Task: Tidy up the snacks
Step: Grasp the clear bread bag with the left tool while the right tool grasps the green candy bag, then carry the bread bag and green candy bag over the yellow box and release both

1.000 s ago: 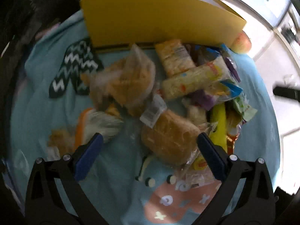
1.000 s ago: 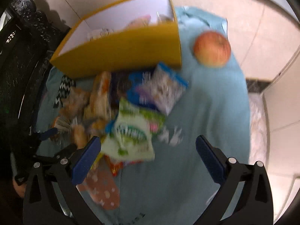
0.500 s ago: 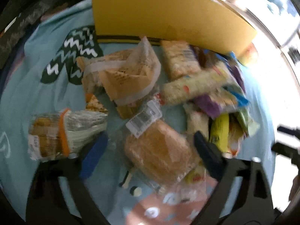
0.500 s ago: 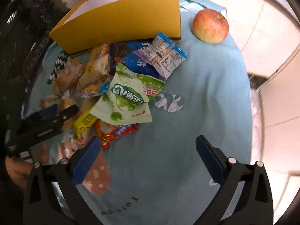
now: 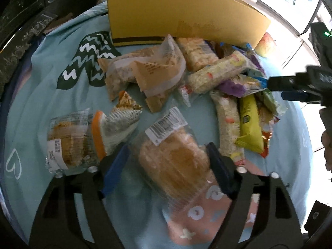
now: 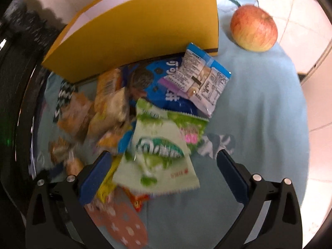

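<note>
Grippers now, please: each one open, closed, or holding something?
Left gripper: opening, astride the wrapped bread, not gripping.
Right gripper: open, over the green packet.

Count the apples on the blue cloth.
1. The apple sits on the cloth beside the right end of the yellow box; others could hide behind the box.

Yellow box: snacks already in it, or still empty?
Cannot tell. The yellow box shows only its outer wall and a pale inner wall; its floor is hidden. The snack packets lie outside, on the cloth.
</note>
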